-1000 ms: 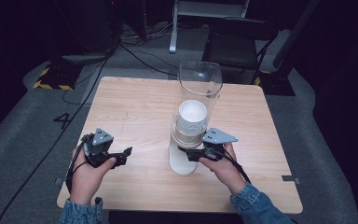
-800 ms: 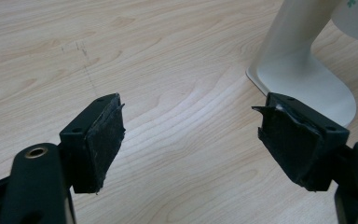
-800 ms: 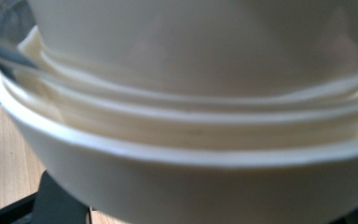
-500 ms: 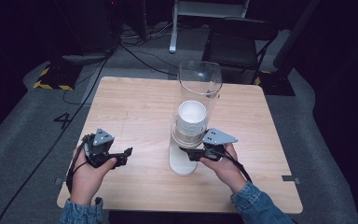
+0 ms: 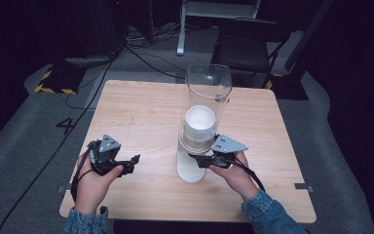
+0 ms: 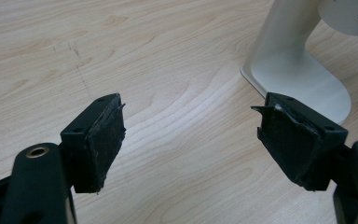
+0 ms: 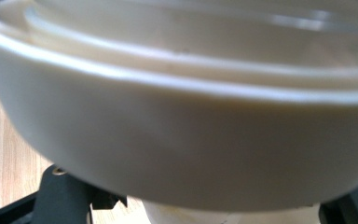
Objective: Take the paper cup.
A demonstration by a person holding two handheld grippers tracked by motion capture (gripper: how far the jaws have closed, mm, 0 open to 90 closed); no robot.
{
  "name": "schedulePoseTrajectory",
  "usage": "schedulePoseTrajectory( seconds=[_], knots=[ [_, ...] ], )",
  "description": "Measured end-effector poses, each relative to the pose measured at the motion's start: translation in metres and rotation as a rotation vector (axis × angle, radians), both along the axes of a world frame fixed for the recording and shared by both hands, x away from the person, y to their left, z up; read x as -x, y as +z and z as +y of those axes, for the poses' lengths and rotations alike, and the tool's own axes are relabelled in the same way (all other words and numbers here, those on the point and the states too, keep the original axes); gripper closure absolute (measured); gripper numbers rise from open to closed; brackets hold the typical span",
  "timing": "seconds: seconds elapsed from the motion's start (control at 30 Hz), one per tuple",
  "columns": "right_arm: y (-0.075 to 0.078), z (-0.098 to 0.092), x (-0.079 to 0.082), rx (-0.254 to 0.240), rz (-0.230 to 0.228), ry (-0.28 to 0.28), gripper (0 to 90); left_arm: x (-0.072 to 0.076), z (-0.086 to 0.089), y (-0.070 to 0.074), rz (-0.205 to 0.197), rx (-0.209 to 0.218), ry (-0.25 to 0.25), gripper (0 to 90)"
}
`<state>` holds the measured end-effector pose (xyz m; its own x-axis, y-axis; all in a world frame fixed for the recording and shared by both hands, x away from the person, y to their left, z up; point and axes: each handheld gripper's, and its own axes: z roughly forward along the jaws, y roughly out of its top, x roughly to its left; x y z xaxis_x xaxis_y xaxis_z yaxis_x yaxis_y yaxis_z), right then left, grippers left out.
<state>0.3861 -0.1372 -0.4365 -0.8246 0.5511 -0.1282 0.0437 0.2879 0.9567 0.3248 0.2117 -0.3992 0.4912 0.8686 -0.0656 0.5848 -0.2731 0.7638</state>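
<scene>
1. High view: you hold the left gripper [image 5: 132, 161] low over the wooden table [image 5: 141, 117], near its front left part, with its jaws pointing right and nothing between them. Your right hand [image 5: 233, 170] brings the right gripper [image 5: 198, 161] against the lower part of a cup dispenser: a tall clear tube [image 5: 208, 97] standing on a white base [image 5: 191, 170] at the middle of the table. A stack of white paper cups [image 5: 199, 124] sits inside the tube. The two grippers are well apart, with the base between them.

2. Left gripper view: your jaws stand wide apart over bare wood, holding nothing. The white base [image 6: 298, 74] rises ahead and to the right, close to the right jaw but not touching it.

3. Right gripper view: a white rounded rim [image 7: 177, 140] of the dispenser sits very close to the lens, blurred, with a clear part above it. Dark jaw parts peek out at the lower left and lower right corners, on either side of the white body. I cannot tell whether they press on it or merely flank it.
</scene>
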Motion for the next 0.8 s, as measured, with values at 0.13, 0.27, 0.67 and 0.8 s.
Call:
schedulePoseTrajectory(
  seconds=[0.13,0.27,0.67,0.8],
  knots=[
    [-0.001,0.000,0.000,-0.006,-0.001,-0.001,30.9,0.000,0.000,0.000,-0.001,0.000,0.001,22.4],
    [-0.002,0.001,0.002,-0.030,0.019,-0.018,30.8,0.000,0.000,0.000,0.001,0.001,0.000,22.4],
    [-0.010,0.004,0.005,-0.045,0.148,-0.023,33.5,0.000,0.000,0.000,0.004,0.001,-0.002,22.5],
    [-0.022,0.005,0.003,0.000,0.168,-0.022,35.0,0.000,0.000,0.001,0.002,0.006,-0.003,22.4]
  ],
)
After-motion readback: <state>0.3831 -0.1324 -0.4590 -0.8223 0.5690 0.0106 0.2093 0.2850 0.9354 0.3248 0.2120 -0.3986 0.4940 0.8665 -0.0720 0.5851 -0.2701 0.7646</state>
